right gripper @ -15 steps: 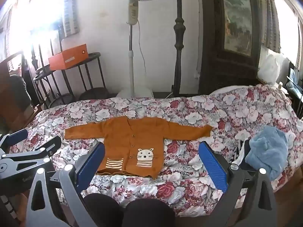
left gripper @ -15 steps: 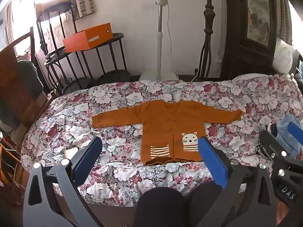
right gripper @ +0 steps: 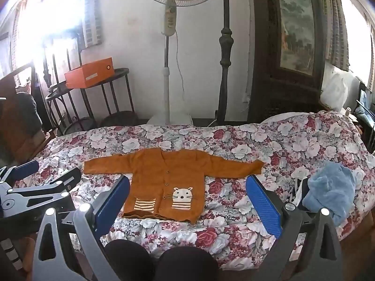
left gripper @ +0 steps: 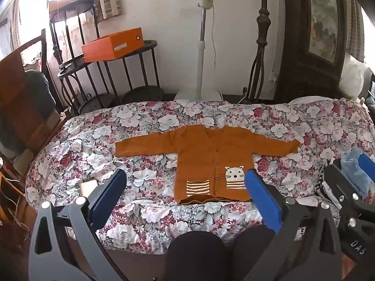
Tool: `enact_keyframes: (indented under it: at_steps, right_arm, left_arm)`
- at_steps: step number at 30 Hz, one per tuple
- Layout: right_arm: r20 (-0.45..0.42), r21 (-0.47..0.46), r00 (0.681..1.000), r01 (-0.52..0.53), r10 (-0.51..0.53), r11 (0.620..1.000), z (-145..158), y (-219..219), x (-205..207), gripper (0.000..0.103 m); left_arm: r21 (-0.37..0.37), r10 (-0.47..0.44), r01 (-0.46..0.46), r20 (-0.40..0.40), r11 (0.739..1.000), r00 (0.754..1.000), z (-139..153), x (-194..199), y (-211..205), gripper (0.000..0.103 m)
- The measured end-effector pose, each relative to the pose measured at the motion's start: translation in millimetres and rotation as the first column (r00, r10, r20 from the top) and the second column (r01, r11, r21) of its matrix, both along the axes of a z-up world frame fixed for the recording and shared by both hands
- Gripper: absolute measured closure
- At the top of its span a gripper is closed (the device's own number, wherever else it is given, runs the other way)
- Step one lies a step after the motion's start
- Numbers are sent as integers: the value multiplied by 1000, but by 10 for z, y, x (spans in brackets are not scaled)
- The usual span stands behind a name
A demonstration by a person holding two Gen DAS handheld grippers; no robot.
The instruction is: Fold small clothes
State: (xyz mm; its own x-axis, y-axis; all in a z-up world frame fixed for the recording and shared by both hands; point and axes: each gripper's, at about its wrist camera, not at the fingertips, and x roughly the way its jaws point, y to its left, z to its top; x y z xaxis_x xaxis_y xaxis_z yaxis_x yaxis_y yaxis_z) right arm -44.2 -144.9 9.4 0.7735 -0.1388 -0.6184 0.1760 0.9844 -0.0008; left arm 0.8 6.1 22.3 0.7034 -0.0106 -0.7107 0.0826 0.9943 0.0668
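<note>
- a bed covered by a floral quilt (left gripper: 145, 213) in pink, red and white roses fills the lower middle of both views; the fabric lies mostly smooth, with soft wrinkles toward its left end
- an orange cardigan (left gripper: 211, 161) lies flat, front up, near the middle of the quilt, both sleeves stretched straight out to the sides; it has a buttoned front, two striped pockets near the hem and a white cat face above one of them; the hem is slightly rumpled
- the left gripper (left gripper: 185, 194) hangs over the near edge of the bed with its blue pads spread wide and nothing between them; it does not touch the cardigan
- the right gripper (right gripper: 187, 199) is likewise spread wide and empty, above the near part of the quilt, the cardigan seen between its pads but not gripped
- a crumpled light blue garment (right gripper: 332, 187) sits on the right end of the bed, well apart from the cardigan
- a small pale flat object (left gripper: 88, 187) lies on the quilt at the left; what it is i cannot tell
- behind the bed: a white wall, a standing fan (right gripper: 173, 7) on a white pole, and a dark turned post (right gripper: 226, 46) beside it
- a round black metal side table (left gripper: 112, 58) at the left carries an orange box (left gripper: 112, 44)
- a dark wooden cabinet (right gripper: 297, 53) with a painted panel stands at the right; bright windows glare at both edges
- the person's dark-clad knees (right gripper: 161, 262) show at the bottom
</note>
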Motion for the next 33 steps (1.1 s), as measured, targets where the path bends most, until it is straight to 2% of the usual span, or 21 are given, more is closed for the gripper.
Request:
enact_keyframes:
  at_steps: [2, 4, 7, 33]
  right_arm:
    - [1, 1, 1000, 1, -1, 1000, 5, 2, 4, 4]
    - [4, 4, 1000, 1, -1, 1000, 1, -5, 0, 4]
    - [5, 4, 1000, 1, -1, 1000, 35, 4, 5, 4]
    - [10, 14, 1000, -1, 0, 1000, 57, 6, -15, 4]
  left_arm:
    - [1, 0, 0, -1, 1000, 1000, 44, 2, 12, 5]
    - [2, 0, 0, 4, 1000, 1000, -92, -10, 12, 5]
    - [8, 2, -2, 10, 1000, 1000, -106, -19, 15, 5]
    - [18, 4, -4, 12, 1000, 1000, -114, -39, 17, 5]
